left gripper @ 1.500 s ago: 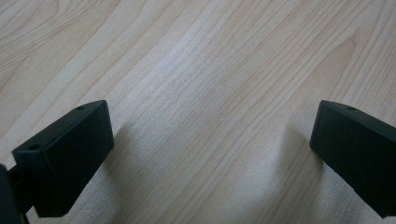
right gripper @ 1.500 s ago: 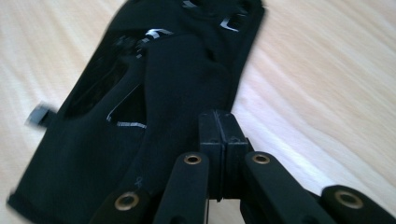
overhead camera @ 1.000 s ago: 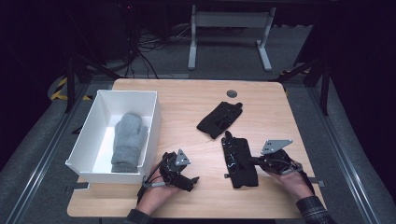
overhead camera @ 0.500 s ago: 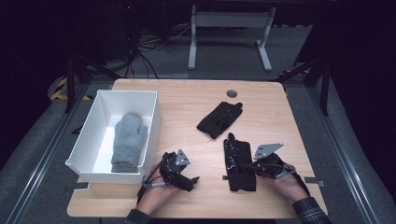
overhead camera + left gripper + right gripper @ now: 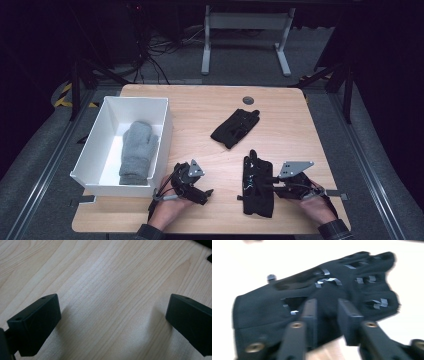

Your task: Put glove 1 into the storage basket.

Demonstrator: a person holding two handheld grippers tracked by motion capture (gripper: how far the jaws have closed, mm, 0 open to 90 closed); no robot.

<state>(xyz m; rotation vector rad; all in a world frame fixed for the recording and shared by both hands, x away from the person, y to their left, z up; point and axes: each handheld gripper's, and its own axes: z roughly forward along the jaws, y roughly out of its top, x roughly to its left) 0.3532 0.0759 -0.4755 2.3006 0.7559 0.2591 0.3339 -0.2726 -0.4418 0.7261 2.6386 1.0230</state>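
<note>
Resting surface: the wooden table [image 5: 210, 107] carries everything, its front edge toward the person.
White bin: the bin [image 5: 95, 145] stands on the table's left part, with a grey mitten [image 5: 137, 152] lying flat inside it.
Near black glove: the black glove [image 5: 257, 182] lies flat at the table's front right, fingers pointing away from the person; in the right gripper view its back [image 5: 294, 296] shows small silvery marks.
Far black glove: a second black glove [image 5: 235, 127] lies near the table's middle, apart from the first one and angled.
Right gripper: the right gripper [image 5: 270, 183] reaches in from the glove's right side; in its own view its jaws are drawn close and pinch a fold of the near black glove between them [image 5: 327, 315].
Left gripper: the left gripper [image 5: 202, 192] lies low on the table just right of the bin; its own view shows its jaws spread wide over bare wood [image 5: 113, 310], holding nothing.
</note>
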